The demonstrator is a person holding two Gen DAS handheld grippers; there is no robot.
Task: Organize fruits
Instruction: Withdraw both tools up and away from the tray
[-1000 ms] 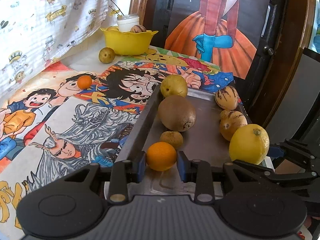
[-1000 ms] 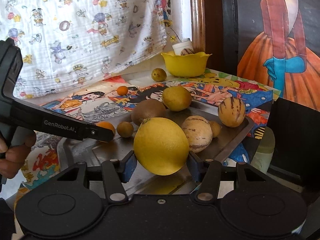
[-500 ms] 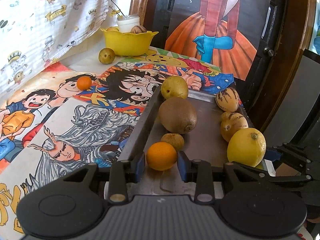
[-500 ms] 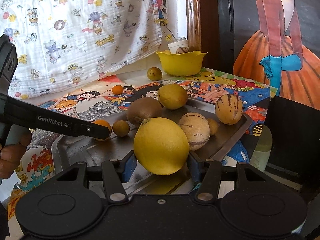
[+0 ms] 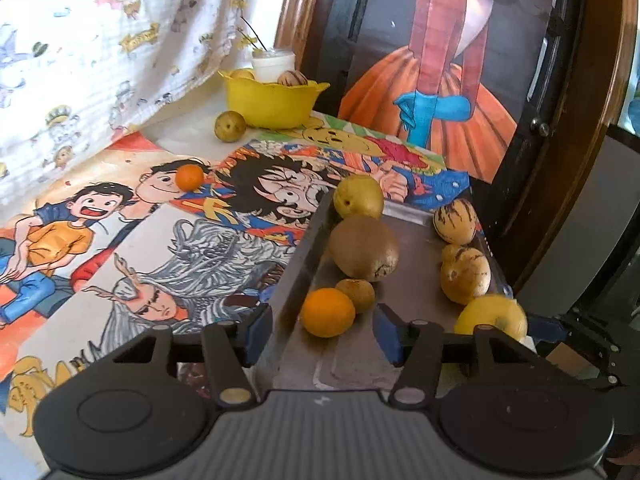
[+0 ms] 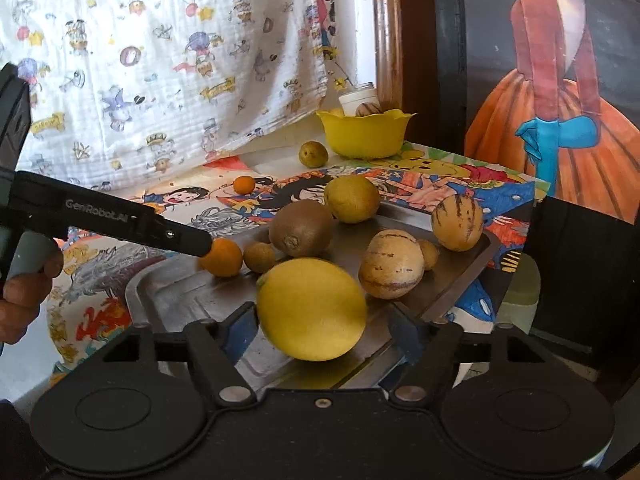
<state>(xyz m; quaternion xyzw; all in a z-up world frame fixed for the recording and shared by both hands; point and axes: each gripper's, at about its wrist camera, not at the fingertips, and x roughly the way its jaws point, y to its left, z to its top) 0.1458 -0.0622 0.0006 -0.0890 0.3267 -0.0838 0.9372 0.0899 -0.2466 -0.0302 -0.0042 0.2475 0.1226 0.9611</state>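
We are opening both jaws over the metal tray, the left gripper letting go of the orange at its near left edge, while only the right wrist view is showing the right gripper loosening around the lemon at the tray's near edge.

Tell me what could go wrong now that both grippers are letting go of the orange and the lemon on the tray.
1. The lemon looks blurred between the opening right gripper near the metal tray's front edge, so it may roll off.
2. The orange sits loose between the opening left gripper, touching a small brown fruit; either could roll.
3. Pulling back carelessly, a finger might clip the tray rim.
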